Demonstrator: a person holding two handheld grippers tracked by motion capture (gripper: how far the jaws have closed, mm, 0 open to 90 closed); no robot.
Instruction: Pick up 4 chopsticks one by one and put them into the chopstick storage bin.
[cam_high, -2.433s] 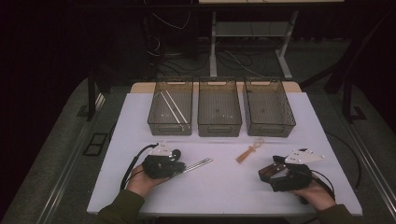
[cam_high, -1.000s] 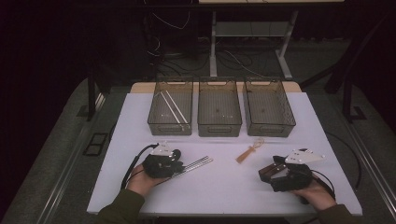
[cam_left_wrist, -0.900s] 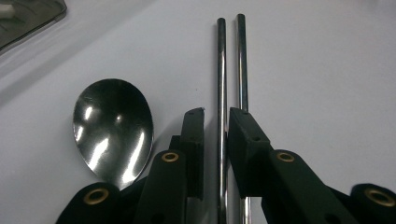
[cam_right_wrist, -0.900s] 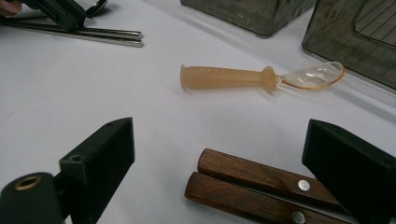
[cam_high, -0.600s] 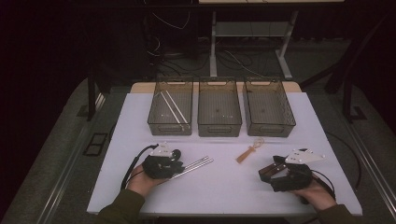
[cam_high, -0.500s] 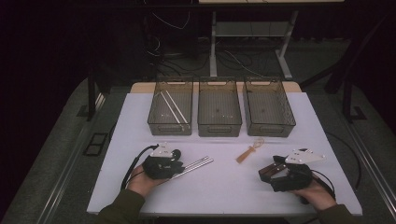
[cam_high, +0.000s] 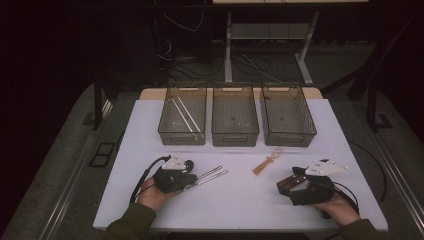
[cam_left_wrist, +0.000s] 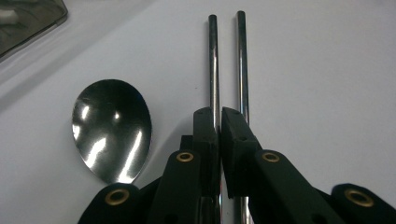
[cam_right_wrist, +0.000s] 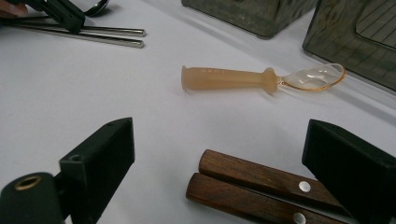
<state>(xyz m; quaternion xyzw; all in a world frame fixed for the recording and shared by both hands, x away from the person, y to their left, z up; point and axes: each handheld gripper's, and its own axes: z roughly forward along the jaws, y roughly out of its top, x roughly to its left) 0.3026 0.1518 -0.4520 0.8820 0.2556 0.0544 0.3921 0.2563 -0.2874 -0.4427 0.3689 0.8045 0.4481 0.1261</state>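
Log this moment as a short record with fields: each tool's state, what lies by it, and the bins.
left tool: jaws just closed on one metal chopstick
beside it: second metal chopstick; metal spoon
right tool: open, holding nothing
between its jaws: two wooden handles on the table
ahead of it: orange plastic spoon
bins: three, the left one with pale sticks

Glossy metal chopsticks (cam_left_wrist: 214, 70), spoon (cam_left_wrist: 112, 128) (mirror-bright)

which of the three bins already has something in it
The left bin: two pale chopsticks lie slanted inside it. The middle bin and right bin look empty.
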